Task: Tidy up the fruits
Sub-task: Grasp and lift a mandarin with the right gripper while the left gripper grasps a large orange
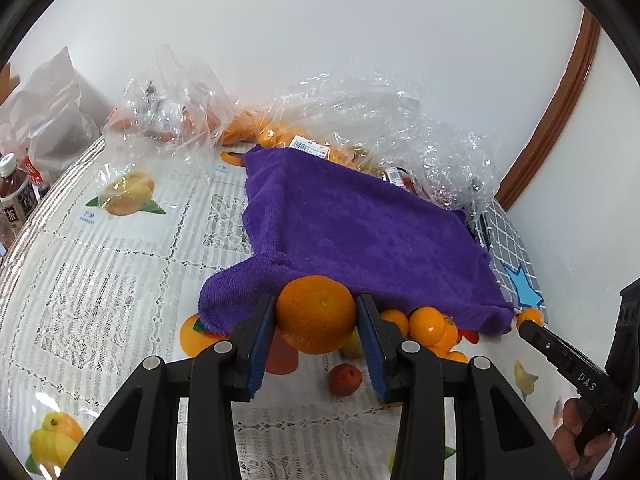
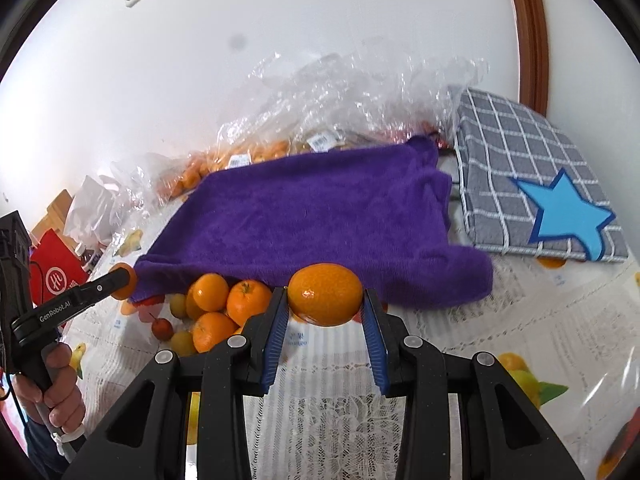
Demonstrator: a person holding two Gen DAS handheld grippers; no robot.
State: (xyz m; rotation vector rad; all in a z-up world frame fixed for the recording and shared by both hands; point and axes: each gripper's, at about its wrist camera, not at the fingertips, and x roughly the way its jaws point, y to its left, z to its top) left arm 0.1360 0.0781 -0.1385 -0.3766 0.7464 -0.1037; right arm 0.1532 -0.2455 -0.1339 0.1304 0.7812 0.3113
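Note:
My left gripper point(image 1: 316, 312) is shut on a large orange point(image 1: 316, 314) and holds it above the table, just in front of the purple towel point(image 1: 360, 224). My right gripper point(image 2: 325, 300) is shut on a smaller orange point(image 2: 325, 294), also at the towel's near edge point(image 2: 320, 216). A pile of several small oranges point(image 2: 224, 308) lies under the towel's front edge; it also shows in the left wrist view point(image 1: 428, 326). A small red fruit point(image 1: 345, 378) lies on the cloth below my left gripper. The right gripper appears at the right of the left wrist view point(image 1: 530, 320) with its orange.
Clear plastic bags with more oranges point(image 1: 272, 132) stand at the back by the wall. A grey checked cushion with a blue star point(image 2: 560, 208) lies at the right. A tea bottle point(image 1: 16, 196) and a red bag point(image 2: 56, 276) stand at the left. The lace tablecloth point(image 1: 100, 280) has printed fruit pictures.

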